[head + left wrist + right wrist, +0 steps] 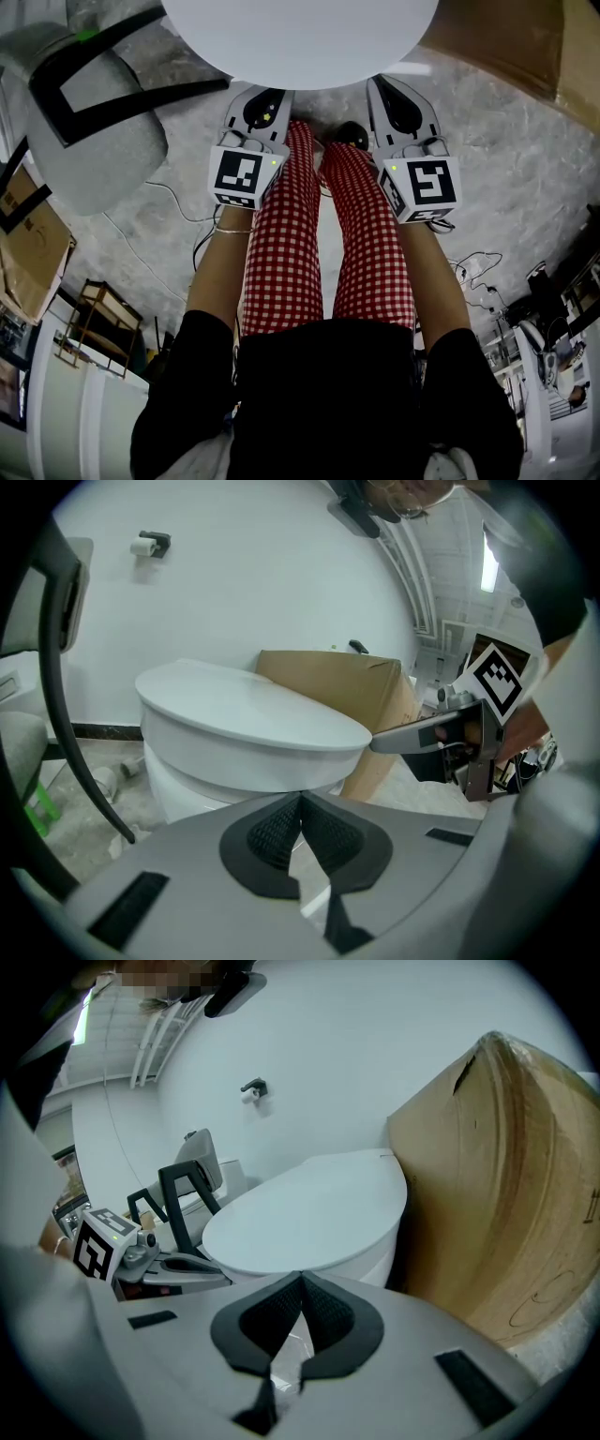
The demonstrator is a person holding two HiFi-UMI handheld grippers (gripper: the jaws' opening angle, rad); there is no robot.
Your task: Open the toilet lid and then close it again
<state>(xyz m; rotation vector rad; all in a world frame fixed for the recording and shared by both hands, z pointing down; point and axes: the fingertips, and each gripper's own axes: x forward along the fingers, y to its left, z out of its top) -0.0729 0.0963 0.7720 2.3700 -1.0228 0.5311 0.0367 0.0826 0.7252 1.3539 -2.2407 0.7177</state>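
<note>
toilet lid (300, 37) lies flat and closed on the bowl. left tongs (300, 799) and right tongs (300, 1279) sit near its front rim, both pinched together and empty. opening not yet begun, by my read; next move: hook a tip under the rim and lift.

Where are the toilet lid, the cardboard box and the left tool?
toilet lid (248, 710), left gripper view, middle of its top.
cardboard box (506, 1194), right gripper view, its broad side.
left tool (301, 799), left gripper view, where its pads meet.
</note>
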